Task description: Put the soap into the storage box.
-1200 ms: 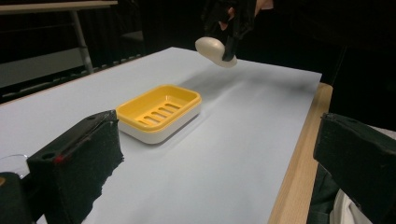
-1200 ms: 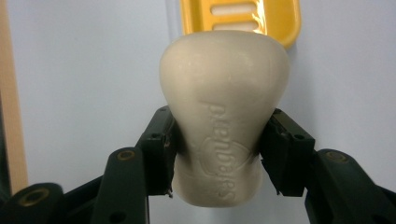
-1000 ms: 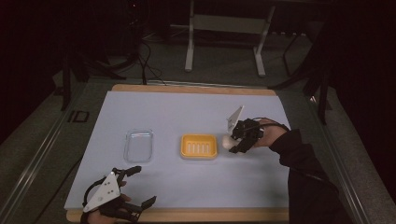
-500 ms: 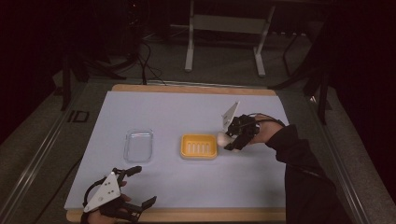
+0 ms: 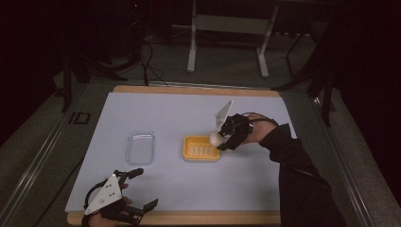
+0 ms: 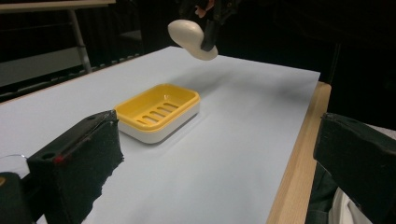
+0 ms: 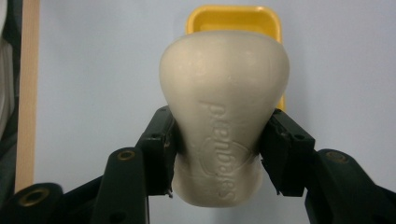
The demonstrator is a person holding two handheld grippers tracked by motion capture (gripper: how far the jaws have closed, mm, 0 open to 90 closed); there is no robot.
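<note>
A pale bar of soap (image 7: pixel 224 107) is clamped between the jaws of my right gripper (image 7: pixel 219 149), held in the air. In the high view the right gripper (image 5: pixel 222 142) hangs at the right end of a yellow soap dish (image 5: pixel 202 148) in the middle of the table, the soap (image 5: pixel 215 138) just above the dish's right rim. The left gripper view shows the soap (image 6: pixel 191 39) above and beyond the dish (image 6: pixel 159 111). My left gripper (image 5: pixel 142 191) rests open near the table's front left edge, nothing between its jaws.
A clear plastic lid or tray (image 5: pixel 141 147) lies left of the yellow dish. The white tabletop (image 5: pixel 170 113) has a wooden rim (image 5: pixel 189 218) along the front. Dark floor, cables and a metal stand (image 5: pixel 227 28) lie beyond the far edge.
My right gripper has carried the soap leftward and slightly nearer, from beside the dish to over its right rim. The left gripper has not moved.
</note>
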